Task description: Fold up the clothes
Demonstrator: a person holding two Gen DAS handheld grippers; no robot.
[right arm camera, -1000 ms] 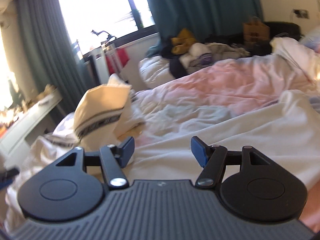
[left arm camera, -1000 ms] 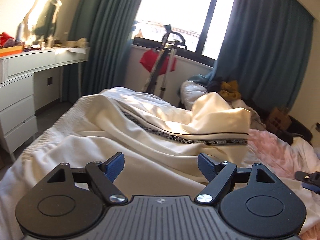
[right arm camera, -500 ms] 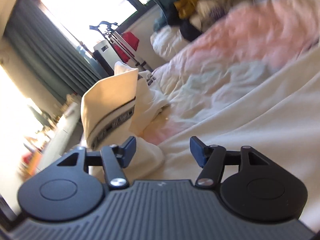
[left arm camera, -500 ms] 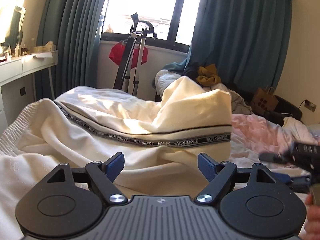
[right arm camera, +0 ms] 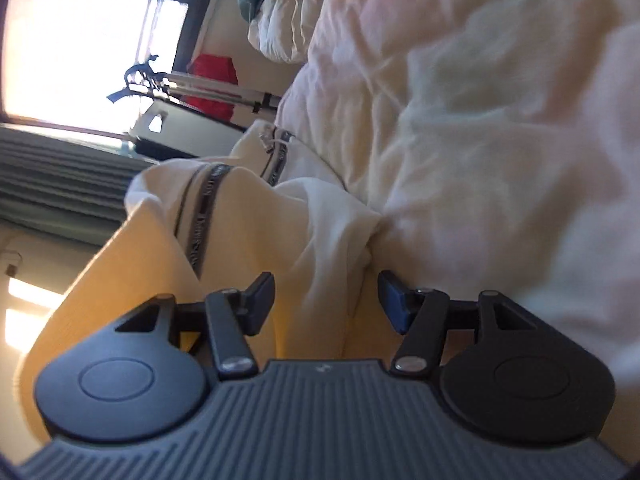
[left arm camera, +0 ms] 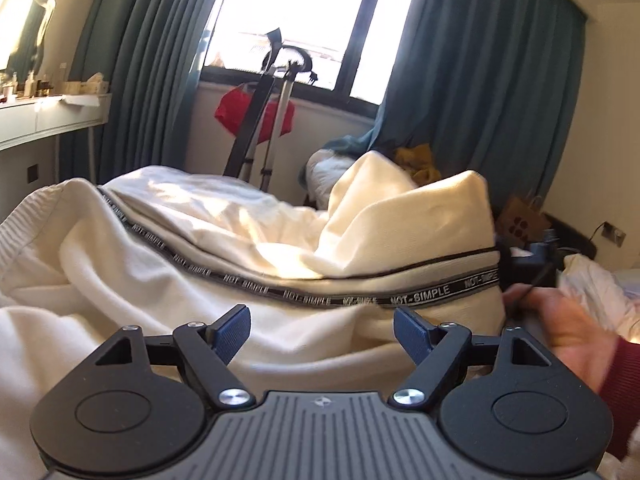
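— Two claws, what state?
— Left gripper [left arm camera: 322,330] gapes wide and empty; right gripper [right arm camera: 326,300] is closing, cloth between its jaws.
— The garment?
— Cream garment [left arm camera: 248,248] heaped on the bed, near both.

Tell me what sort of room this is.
Most likely a bedroom: a bed with rumpled bedding, a cream garment spread on it, teal curtains at a window, and a dressing table with toiletries.

1 cream garment [left arm camera: 224,240] with 1 lettered stripe [left arm camera: 360,300], 2 teal curtains [left arm camera: 488,80], 1 red bag [left arm camera: 236,114], 1 pink duvet [right arm camera: 480,100].
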